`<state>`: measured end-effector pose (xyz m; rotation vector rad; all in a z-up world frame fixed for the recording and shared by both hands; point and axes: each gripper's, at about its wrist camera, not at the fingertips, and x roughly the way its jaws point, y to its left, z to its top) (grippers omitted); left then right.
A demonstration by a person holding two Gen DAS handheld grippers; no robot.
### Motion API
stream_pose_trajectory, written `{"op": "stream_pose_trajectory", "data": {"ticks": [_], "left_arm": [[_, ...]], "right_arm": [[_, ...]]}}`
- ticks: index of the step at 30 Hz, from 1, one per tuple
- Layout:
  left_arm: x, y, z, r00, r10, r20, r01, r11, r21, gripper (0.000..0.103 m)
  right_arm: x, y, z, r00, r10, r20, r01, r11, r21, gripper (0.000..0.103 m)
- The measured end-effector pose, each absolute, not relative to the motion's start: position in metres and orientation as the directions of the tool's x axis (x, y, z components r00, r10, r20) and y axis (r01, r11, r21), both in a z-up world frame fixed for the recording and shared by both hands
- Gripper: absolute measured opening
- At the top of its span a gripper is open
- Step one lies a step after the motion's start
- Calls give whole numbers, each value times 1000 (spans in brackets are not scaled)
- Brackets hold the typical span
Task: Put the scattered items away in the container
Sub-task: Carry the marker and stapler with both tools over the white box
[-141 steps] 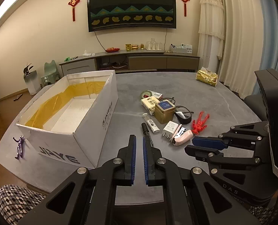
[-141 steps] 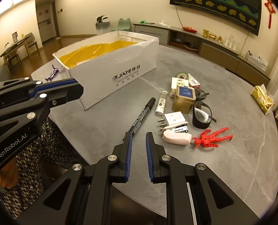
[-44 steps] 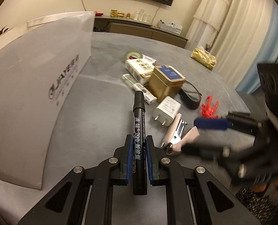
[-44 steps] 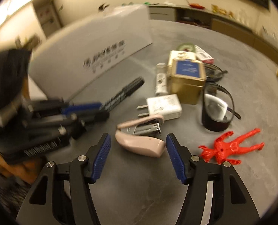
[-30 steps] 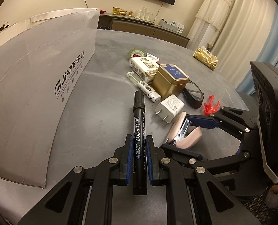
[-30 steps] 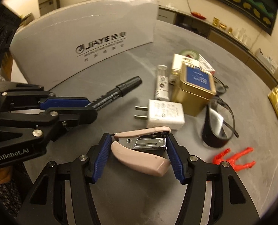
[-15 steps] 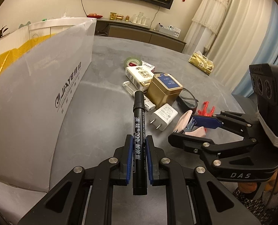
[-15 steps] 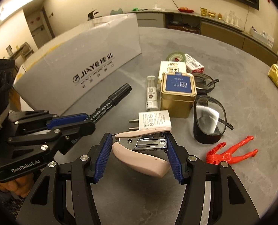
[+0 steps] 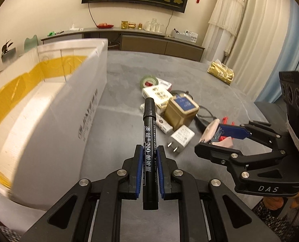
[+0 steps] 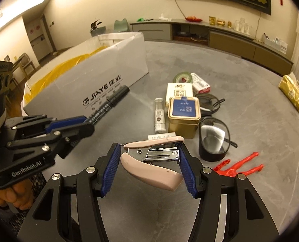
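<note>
Left tool [image 9: 149, 157]: your blue pads are pressed onto a black marker [image 9: 148, 135], gripped near its back end — the cap points forward, above the surface.
Right tool [image 10: 149, 165]: spread wide yet pinching a pink stapler [image 10: 151, 163] lengthwise between both pads; the stapler is lifted off the surface and tilted.
Container: the white cardboard box [image 9: 54, 109] stands open to your left, with yellow tape along its inner walls; the marker tip is just beside its long printed wall.
Surface [image 10: 250, 92]: grey stone-look top.
Scattered items: a gold tin [image 10: 183, 117] sits mid-pile with a white charger plug [image 9: 180, 139] just in front, black-rimmed goggles [image 10: 213, 139] to its right and a red figurine [image 10: 240, 167] further right — a green tape roll [image 10: 182, 77] lies behind.
Far edge: a gold packet [image 10: 293, 92] lies well apart.
</note>
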<state>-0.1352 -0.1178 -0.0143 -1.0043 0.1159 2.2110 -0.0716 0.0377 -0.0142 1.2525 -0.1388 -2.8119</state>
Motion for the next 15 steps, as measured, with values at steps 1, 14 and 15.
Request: {"op": "stream_pose_trajectory", "data": {"ticks": [1, 14, 15], "left_arm": [[-135, -119, -11, -463, 560, -687, -628, -754, -191, 14], [-135, -134, 33, -515, 590, -622, -624, -756, -199, 14], [-135, -136, 35, -517, 593, -617, -624, -755, -203, 14]], "right_arm": [[-70, 38, -12, -673, -87, -734, 13, -994, 106, 60], [-59, 31, 18, -709, -59, -703, -34, -993, 117, 60], [-59, 29, 20, -711, -58, -701, -33, -993, 116, 60]]}}
